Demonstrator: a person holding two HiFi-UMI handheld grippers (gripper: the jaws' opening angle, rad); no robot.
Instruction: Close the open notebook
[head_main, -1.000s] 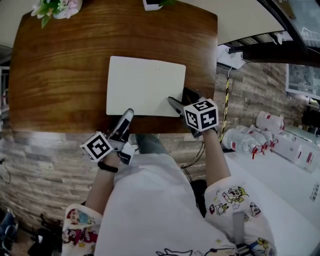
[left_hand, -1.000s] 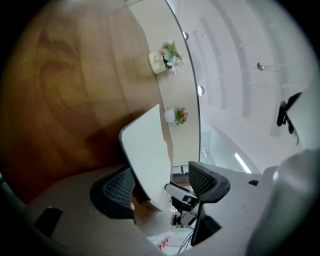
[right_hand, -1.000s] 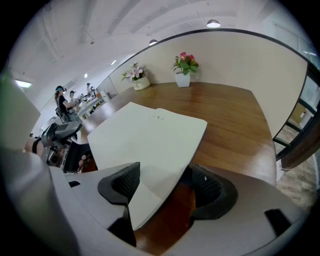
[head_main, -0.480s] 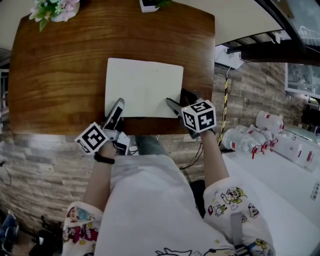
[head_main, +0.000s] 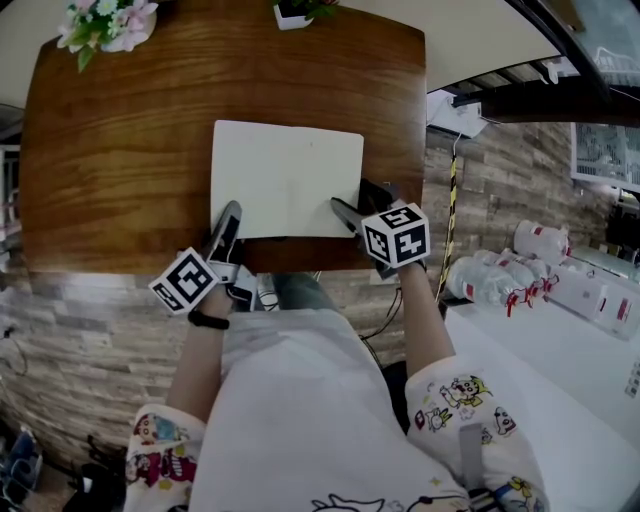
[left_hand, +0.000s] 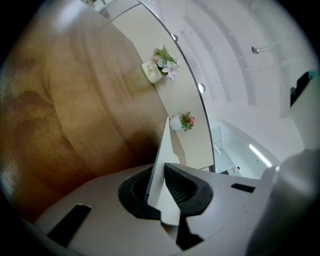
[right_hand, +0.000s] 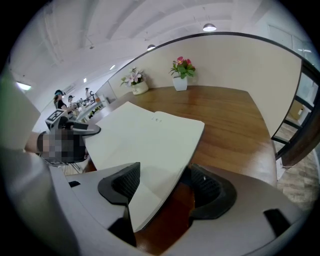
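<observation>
The white notebook (head_main: 287, 178) lies in the middle of the brown wooden table (head_main: 120, 150), near its front edge. My left gripper (head_main: 222, 232) is at the notebook's near left corner. In the left gripper view its jaws (left_hand: 160, 187) are pressed together on a thin white sheet (left_hand: 162, 150) that stands on edge between the pads. My right gripper (head_main: 358, 205) is at the near right corner. Its jaws (right_hand: 165, 187) stand wide apart, and the notebook's corner (right_hand: 145, 135), slightly raised off the wood, lies between them without being pinched.
Two small flower pots (head_main: 105, 18) (head_main: 300, 12) stand at the table's far edge. The table's front edge runs just behind both grippers. To the right, below the table, are white bottles (head_main: 500, 275) and a white counter (head_main: 560, 350).
My left gripper slid left along the table's front edge to the notebook's near left corner. The right gripper stayed where it was.
</observation>
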